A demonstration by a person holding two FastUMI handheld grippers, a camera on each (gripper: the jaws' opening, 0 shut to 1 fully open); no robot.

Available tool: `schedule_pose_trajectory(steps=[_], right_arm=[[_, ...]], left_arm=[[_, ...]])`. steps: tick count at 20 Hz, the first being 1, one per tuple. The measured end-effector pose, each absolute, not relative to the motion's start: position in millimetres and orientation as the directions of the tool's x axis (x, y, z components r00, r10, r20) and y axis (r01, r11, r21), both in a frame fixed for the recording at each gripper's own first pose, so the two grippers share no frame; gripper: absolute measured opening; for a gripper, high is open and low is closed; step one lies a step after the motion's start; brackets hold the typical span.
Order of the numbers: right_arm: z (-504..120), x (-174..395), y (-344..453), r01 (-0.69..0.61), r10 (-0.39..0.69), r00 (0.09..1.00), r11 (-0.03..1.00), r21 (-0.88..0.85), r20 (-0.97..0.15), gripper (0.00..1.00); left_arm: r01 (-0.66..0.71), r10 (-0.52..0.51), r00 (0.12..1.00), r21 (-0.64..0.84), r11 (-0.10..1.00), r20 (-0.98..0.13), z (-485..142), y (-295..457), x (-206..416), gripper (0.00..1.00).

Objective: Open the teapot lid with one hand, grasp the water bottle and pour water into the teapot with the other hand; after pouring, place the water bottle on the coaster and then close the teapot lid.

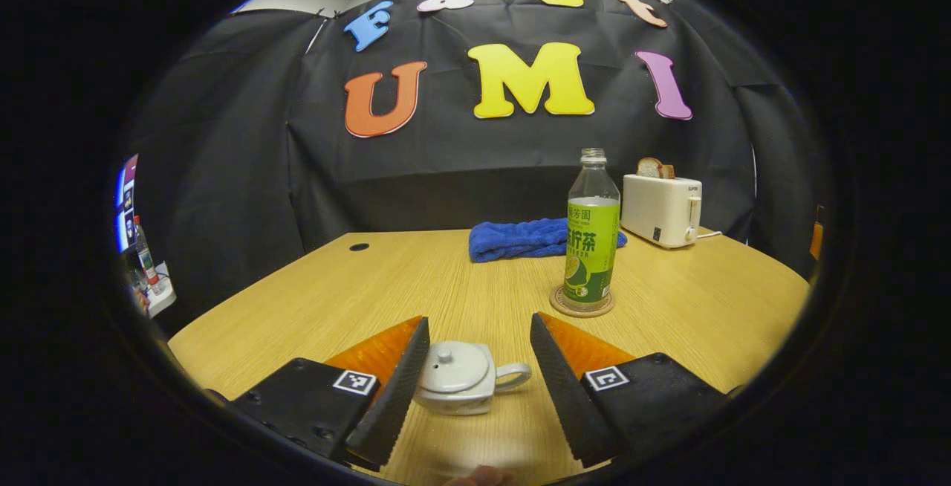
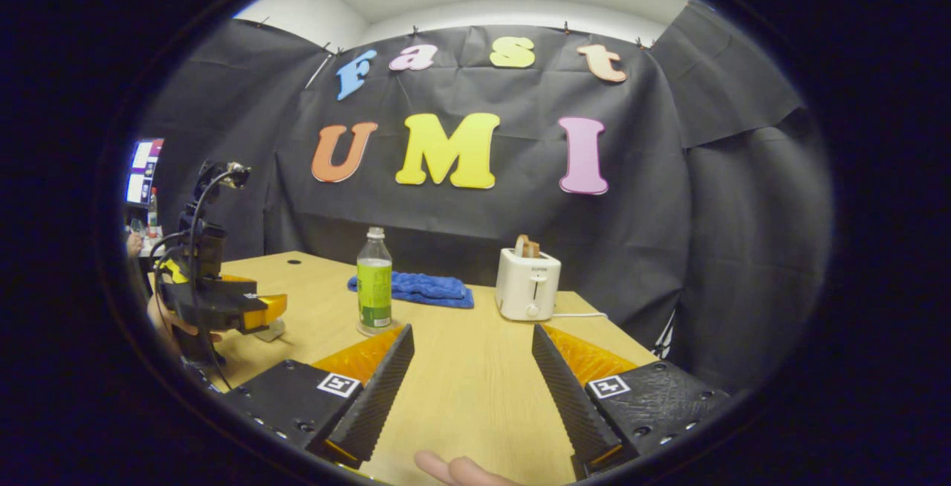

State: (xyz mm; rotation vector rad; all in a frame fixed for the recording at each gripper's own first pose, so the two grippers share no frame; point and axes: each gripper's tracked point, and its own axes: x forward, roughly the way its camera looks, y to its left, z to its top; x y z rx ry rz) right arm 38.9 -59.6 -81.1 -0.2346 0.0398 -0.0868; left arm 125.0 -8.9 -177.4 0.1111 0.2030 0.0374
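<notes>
Teapot sits between the wide-open left gripper, lid on; centre the knob before closing. Water bottle stands on its coaster at one o'clock. Right gripper hangs wide over bare table

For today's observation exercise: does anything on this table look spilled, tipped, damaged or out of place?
Nothing stands out. The water bottle stands upright on its coaster with no cap on, the teapot sits upright with its lid on, and the wooden table shows no spill.
</notes>
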Motion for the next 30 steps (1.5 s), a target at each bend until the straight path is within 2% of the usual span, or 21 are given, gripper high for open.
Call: schedule_pose_trajectory(steps=[1,4,5,7,12,17,20,23,30], right_arm=[[-74.0,37.1,-64.8,0.099,-0.104,0.994,0.969,-0.228,-0.012,0.95],[-61.9,32.0,-67.4,0.116,-0.113,0.993,0.968,-0.221,0.026,0.97],[-59.1,29.7,-69.7,0.123,-0.118,0.992,0.966,-0.228,0.034,0.95],[-52.7,26.8,-63.0,0.094,-0.084,0.995,0.967,-0.237,0.053,0.95],[-57.2,24.1,-60.5,0.088,-0.087,0.996,0.976,-0.202,0.012,0.95],[-42.5,8.0,-68.2,0.127,-0.128,0.992,0.978,-0.165,0.002,0.95],[-32.2,-2.1,-70.9,0.144,-0.144,0.990,0.974,-0.174,0.012,0.97],[-28.9,-7.3,-67.7,0.143,-0.140,0.990,0.969,-0.201,0.030,0.95],[-43.4,-5.0,-66.9,0.159,-0.162,0.987,0.971,-0.178,-0.003,0.97]], left_arm=[[-0.035,0.057,0.980,0.118,0.992,-0.191,-171.8,-7.1,122.4,0.92],[-0.064,0.078,0.980,0.079,0.995,-0.185,-155.0,-5.3,113.2,0.97],[-0.054,0.067,0.982,0.072,0.996,-0.179,-148.2,-9.0,108.9,0.98],[-0.029,0.043,0.984,0.081,0.996,-0.173,-134.0,-16.5,94.7,0.98],[0.004,0.009,0.990,0.090,0.996,-0.142,-94.5,-28.9,58.4,0.98],[0.011,-0.006,0.999,0.108,0.994,-0.049,-52.5,-30.7,27.0,0.98],[0.024,-0.021,0.999,0.096,0.995,-0.031,-45.2,-29.1,18.0,0.98],[0.023,-0.019,0.999,0.114,0.993,-0.035,-46.3,-22.0,16.7,0.98],[0.038,-0.033,0.999,0.143,0.989,-0.036,-46.7,-25.8,16.8,0.98]])
